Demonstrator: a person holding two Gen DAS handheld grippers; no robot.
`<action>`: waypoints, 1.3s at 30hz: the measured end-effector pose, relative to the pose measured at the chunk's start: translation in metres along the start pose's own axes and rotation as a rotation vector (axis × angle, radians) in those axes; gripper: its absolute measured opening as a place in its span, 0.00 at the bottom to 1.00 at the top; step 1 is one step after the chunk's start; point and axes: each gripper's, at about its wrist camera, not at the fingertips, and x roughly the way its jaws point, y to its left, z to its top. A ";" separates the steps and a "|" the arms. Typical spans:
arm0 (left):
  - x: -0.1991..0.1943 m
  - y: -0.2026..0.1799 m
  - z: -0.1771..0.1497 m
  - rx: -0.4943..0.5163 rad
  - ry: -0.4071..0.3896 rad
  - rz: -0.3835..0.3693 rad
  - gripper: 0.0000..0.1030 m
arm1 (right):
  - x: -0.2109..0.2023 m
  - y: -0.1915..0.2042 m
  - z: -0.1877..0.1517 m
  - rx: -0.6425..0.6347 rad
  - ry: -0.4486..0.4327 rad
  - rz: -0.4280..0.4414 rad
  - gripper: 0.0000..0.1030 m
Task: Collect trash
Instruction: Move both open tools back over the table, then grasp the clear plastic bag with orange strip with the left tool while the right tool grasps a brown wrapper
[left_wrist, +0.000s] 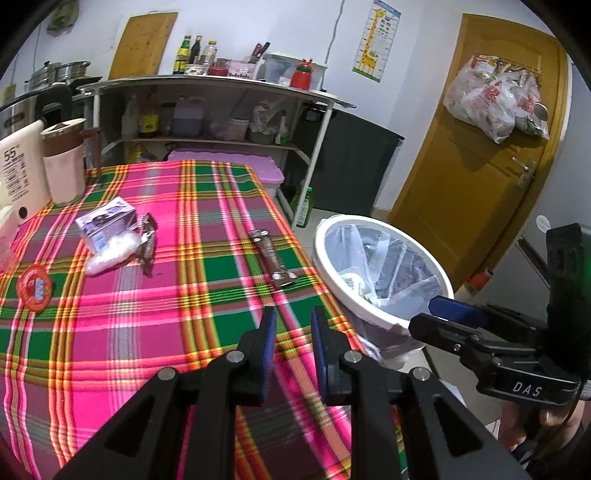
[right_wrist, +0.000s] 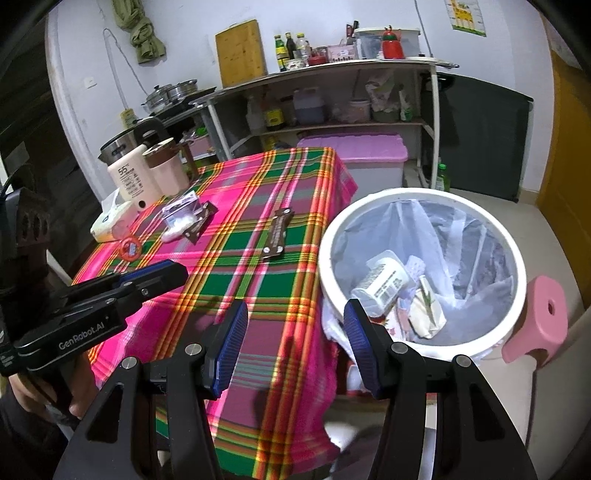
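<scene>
Both empty, the left tongs (left_wrist: 293, 350) nearly together and the right tongs (right_wrist: 295, 347) wide apart, are hovering over the plaid-clothed surface (left_wrist: 147, 332), likely needing to reach ahead for the long brown foil wrapper (left_wrist: 271, 258) beside the white plastic-lined bin (right_wrist: 421, 273).

Your desk (left_wrist: 155, 332) wears woven plaid cloth, matt. The white bin (right_wrist: 515, 295) is smooth plastic with a thin glossy liner. The brown wrapper (left_wrist: 271, 258) is shiny foil; your fingers (right_wrist: 231, 347) carry ribbed blue pads.

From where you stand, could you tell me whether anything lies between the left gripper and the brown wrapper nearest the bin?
Nothing visible does. Only bare plaid tablecloth lies between the left gripper and the brown wrapper. The white bin stands beside the table.
</scene>
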 end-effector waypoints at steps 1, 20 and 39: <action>-0.001 0.003 -0.001 -0.005 -0.001 0.004 0.19 | 0.001 0.001 0.000 -0.002 0.002 0.003 0.54; -0.024 0.063 -0.014 -0.100 -0.021 0.129 0.19 | 0.031 0.031 0.010 -0.042 0.045 0.060 0.54; -0.045 0.167 -0.001 -0.195 -0.085 0.335 0.49 | 0.075 0.068 0.042 -0.097 0.072 0.107 0.53</action>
